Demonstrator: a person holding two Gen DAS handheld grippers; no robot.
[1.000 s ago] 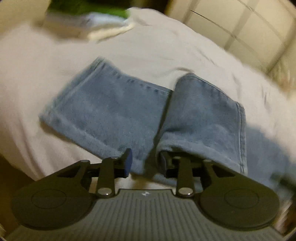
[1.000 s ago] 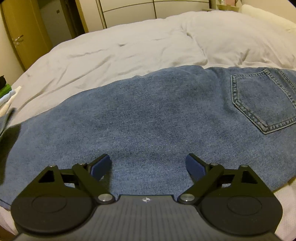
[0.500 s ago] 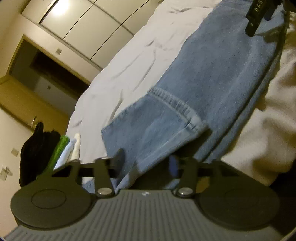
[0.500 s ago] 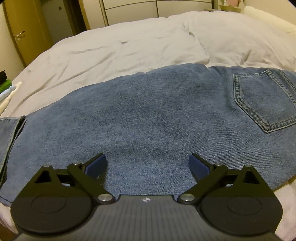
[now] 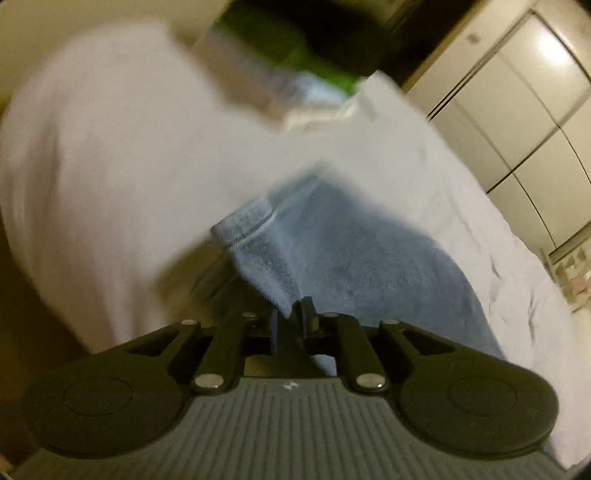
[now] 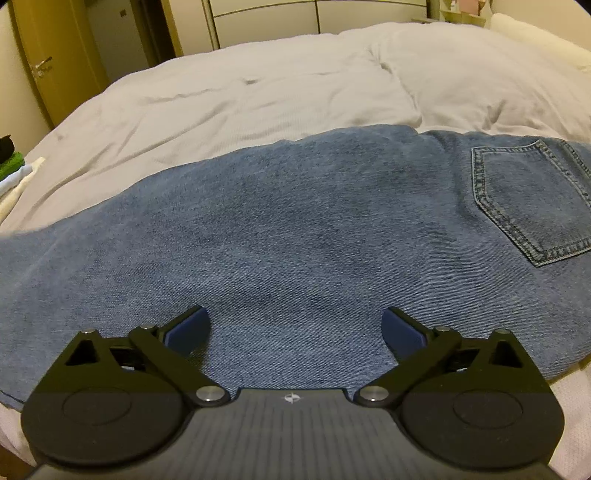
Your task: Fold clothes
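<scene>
While the right tool (image 6: 293, 330) hovered wide open above them, the jeans (image 6: 295, 236) lay crosswise before it, pocket (image 6: 532, 203) rightward. Bare bed (image 6: 258, 92) stretched beyond. The left tool (image 5: 291, 321) clenched their hem (image 5: 255, 236).

Left-wrist view motion-blurred; folded stack (image 5: 280, 62) indistinct; jeans (image 6: 295, 236) cut off right.

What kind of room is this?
Most likely a bedroom: jeans lie spread on a bed with a pale duvet, a pillow at its head, and built-in wardrobe doors behind.
</scene>
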